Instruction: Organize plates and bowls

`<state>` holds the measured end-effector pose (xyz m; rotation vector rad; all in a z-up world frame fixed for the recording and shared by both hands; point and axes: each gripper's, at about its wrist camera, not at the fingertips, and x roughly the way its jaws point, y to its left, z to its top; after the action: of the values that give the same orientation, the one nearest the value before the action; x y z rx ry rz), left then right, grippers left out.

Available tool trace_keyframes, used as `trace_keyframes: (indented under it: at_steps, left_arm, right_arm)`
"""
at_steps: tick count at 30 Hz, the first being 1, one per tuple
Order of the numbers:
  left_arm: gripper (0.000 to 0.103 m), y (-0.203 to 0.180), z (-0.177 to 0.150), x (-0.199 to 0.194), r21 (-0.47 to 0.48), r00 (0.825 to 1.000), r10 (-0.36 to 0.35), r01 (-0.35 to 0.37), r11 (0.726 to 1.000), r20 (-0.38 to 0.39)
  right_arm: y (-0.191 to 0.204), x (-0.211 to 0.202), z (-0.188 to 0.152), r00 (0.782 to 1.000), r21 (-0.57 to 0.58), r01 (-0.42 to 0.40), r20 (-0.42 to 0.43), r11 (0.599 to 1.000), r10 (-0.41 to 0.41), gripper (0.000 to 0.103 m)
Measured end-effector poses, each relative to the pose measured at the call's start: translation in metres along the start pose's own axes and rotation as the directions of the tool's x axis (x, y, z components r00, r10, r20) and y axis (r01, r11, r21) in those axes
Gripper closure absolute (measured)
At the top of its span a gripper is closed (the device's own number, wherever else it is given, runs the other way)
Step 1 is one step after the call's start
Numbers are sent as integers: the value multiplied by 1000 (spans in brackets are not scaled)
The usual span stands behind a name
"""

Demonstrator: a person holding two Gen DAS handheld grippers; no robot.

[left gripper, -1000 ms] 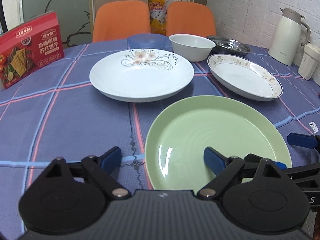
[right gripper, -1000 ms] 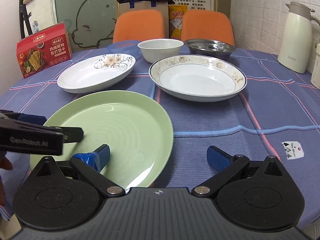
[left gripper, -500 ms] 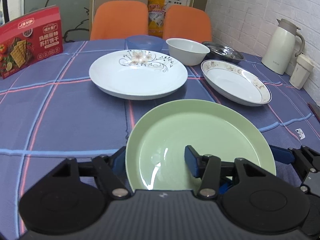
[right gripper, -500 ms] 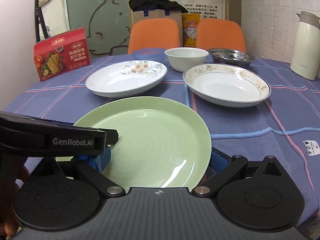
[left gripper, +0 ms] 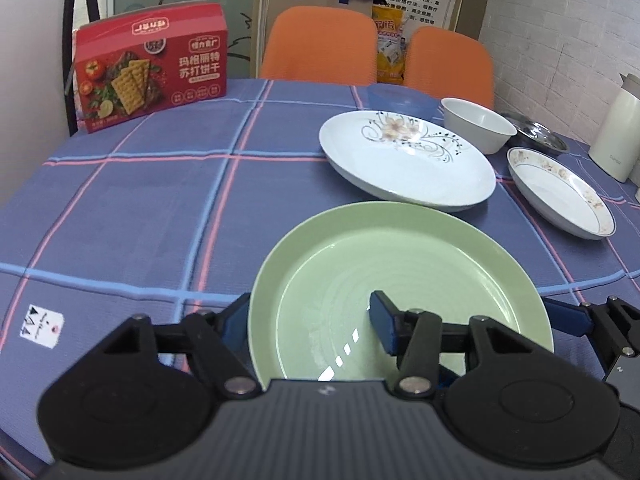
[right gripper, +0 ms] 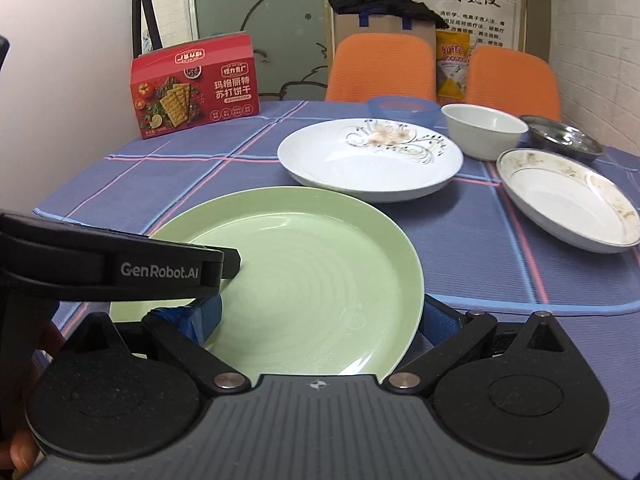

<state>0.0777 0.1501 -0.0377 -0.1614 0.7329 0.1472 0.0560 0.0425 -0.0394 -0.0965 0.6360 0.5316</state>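
Note:
A light green plate [left gripper: 400, 280] [right gripper: 304, 272] sits closest to me, its far rim overlapping the near edge of a white floral plate [left gripper: 408, 160] [right gripper: 368, 160]. My left gripper [left gripper: 308, 320] is shut on the green plate's left rim, one finger below the rim and the other on the plate's face. My right gripper [right gripper: 320, 312] stands wide open across the plate's right side, with its left finger above the plate and its right finger under the rim. A white bowl [right gripper: 484, 128], a blue bowl [right gripper: 400, 108], a gold-rimmed plate [right gripper: 568, 196] and a steel dish [right gripper: 564, 136] lie beyond.
A red cracker box [left gripper: 152, 68] stands at the table's back left. A cream thermos jug [left gripper: 616, 128] is at the far right. Two orange chairs [right gripper: 384, 68] sit behind the checked blue tablecloth [left gripper: 140, 208]. A person's hand [right gripper: 24, 360] holds the left gripper.
The left gripper's fingers closed in on the green plate's rim. Both views swung left, the plate staying between the grippers and now overlapping the floral plate's edge. The right gripper's opening looks unchanged.

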Motion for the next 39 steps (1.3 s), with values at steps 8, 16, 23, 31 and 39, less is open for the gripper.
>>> trace_keyframes:
  at_steps: [8,16,23,31,39]
  left_arm:
    - [36,4,-2,6,8,1000,-6,6,1000,22]
    - [30,14,21,-10,-25,994,-39,41,999,105]
    - [29,11,60,-4,-1,989,-46,46,999,141]
    - [29,19,101,45,-59,996,-72,76,995,57]
    - [29,26,133,104,-90,994,-109,107,990,-15]
  right_arm:
    - [4,2,-2,1000,-35,-21,-6,999,20,12]
    - [-47,-31,15,997,114,-8,74,993,-1,14]
    - [-78,-14,46,998,168,42,38,985,-49,14]
    - [-90,28,82,999,127,3,54,992,-10,14]
    - [-100,83,113,1000,86,18,21,996,-20,14]
